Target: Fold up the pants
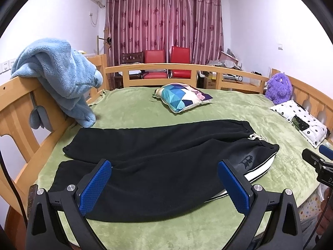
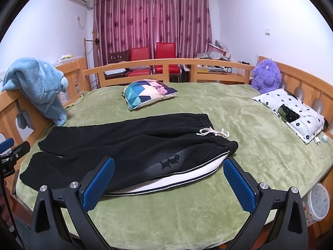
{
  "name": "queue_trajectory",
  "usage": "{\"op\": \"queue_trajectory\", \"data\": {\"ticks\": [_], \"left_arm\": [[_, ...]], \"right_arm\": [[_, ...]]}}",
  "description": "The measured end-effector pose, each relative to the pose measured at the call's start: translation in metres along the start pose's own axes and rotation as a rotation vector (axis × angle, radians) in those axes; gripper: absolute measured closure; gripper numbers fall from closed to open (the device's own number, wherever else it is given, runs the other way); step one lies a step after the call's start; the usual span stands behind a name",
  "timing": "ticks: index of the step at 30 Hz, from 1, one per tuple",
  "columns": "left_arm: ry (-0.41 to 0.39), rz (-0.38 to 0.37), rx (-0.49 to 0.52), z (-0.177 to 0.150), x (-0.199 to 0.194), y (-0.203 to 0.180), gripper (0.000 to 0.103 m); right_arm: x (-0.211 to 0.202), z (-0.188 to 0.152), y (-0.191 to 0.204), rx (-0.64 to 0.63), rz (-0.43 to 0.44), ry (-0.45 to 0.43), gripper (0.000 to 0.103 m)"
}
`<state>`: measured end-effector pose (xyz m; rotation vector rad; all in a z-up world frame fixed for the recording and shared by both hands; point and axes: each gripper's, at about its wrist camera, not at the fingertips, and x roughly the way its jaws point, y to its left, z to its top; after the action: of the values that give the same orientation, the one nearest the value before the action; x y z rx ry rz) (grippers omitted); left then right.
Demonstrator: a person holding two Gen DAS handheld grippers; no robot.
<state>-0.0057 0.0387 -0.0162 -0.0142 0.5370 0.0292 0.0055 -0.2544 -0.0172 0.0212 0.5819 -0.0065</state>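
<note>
Black pants lie spread flat on the green bed cover, legs to the left, waistband with a white drawstring to the right, white side stripe along the near edge. They also show in the right wrist view. My left gripper is open and empty, above the near leg. My right gripper is open and empty, above the near hip and stripe. The right gripper's side shows in the left view, the left gripper's in the right view.
A patterned pillow lies behind the pants. A white flowered pillow and a purple plush toy are at the right. A blue fleece hangs over the wooden rail at the left. Red chairs stand beyond the bed.
</note>
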Motion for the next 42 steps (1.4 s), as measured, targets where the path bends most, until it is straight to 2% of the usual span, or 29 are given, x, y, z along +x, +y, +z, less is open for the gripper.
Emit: {"op": "queue_trajectory", "data": {"ticks": [4, 10, 15, 17, 21, 23, 26, 28, 30, 33, 35, 37, 39, 42], "left_arm": [[0.02, -0.026, 0.003, -0.002, 0.005, 0.003, 0.0], [0.063, -0.057, -0.024, -0.015, 0.029, 0.019, 0.0], [0.154, -0.023, -0.064, -0.052, 0.066, 0.045, 0.001], [0.191, -0.024, -0.084, -0.071, 0.079, 0.059, 0.001], [0.269, -0.009, -0.188, -0.109, 0.102, 0.091, 0.003], [0.317, -0.002, -0.253, -0.128, 0.114, 0.108, 0.008], [0.38, -0.026, -0.295, -0.145, 0.128, 0.119, 0.015], [0.385, -0.016, -0.334, -0.153, 0.132, 0.13, 0.02], [0.38, -0.013, -0.373, -0.16, 0.136, 0.141, 0.02], [0.376, 0.036, -0.454, -0.168, 0.141, 0.159, 0.021], [0.37, 0.03, -0.495, -0.172, 0.145, 0.17, 0.021], [0.356, 0.029, -0.506, -0.172, 0.148, 0.176, 0.021], [0.333, 0.06, -0.503, -0.168, 0.148, 0.181, 0.021], [0.327, 0.108, -0.5, -0.167, 0.149, 0.188, 0.021]], "right_arm": [[0.002, 0.001, 0.002, 0.003, 0.007, 0.0, 0.001], [0.023, -0.016, -0.001, 0.014, -0.035, 0.002, 0.001], [0.066, -0.044, -0.004, -0.053, -0.116, 0.064, 0.007], [0.082, -0.056, -0.006, -0.053, -0.096, 0.087, 0.012], [0.122, -0.08, -0.018, 0.008, -0.011, 0.209, 0.032], [0.137, -0.089, -0.022, 0.033, 0.001, 0.242, 0.033], [0.157, -0.099, -0.029, 0.063, 0.017, 0.269, 0.036], [0.168, -0.102, -0.034, 0.092, 0.021, 0.281, 0.036], [0.18, -0.106, -0.042, 0.135, 0.033, 0.295, 0.036], [0.198, -0.109, -0.058, 0.198, 0.033, 0.317, 0.033], [0.21, -0.11, -0.067, 0.24, 0.021, 0.343, 0.033], [0.219, -0.109, -0.075, 0.275, 0.023, 0.351, 0.033], [0.227, -0.109, -0.084, 0.324, 0.042, 0.354, 0.033], [0.235, -0.104, -0.094, 0.408, 0.115, 0.331, 0.031]]}}
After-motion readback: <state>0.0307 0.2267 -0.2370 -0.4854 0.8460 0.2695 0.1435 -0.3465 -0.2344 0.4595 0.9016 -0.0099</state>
